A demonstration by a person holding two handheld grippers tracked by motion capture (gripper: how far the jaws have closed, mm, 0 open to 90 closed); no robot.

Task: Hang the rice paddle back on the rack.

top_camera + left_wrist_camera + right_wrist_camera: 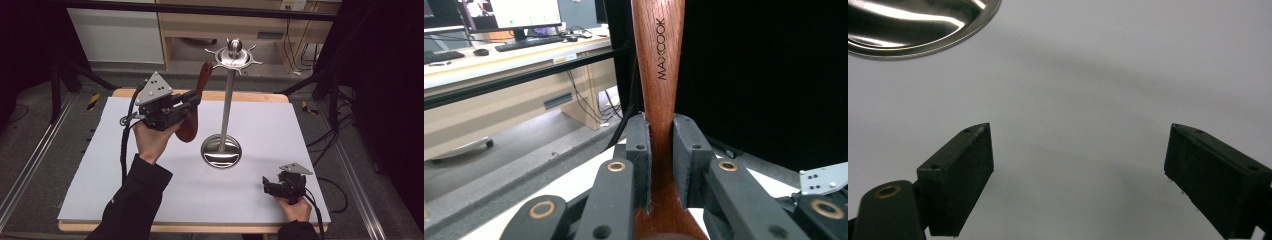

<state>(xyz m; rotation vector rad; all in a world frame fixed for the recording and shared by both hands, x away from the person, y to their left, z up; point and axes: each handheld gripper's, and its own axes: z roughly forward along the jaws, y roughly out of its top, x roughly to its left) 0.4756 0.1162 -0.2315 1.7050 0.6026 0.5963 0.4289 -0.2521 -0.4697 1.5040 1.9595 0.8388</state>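
A red-brown wooden utensil (189, 125) marked MAXCOOK on its handle (659, 75) is held above the table, handle end up and tilted toward the stand. My left gripper (192, 100) is shut on its neck, and both pads (640, 155) press the wood from either side. A steel stand (227, 105) with a round base (221, 151) and a hooked top ring (235, 56) rises at the table's middle. My right gripper (266, 186) rests low at the front right, open, with nothing between its jaws (1078, 175). The stand's base (913, 25) shows ahead of it.
A white mat (150, 190) covers the wooden table (250, 96). Black curtains hang at both sides, and a wooden cabinet (225, 25) stands behind. A desk with a monitor (519, 15) lies beyond the left gripper.
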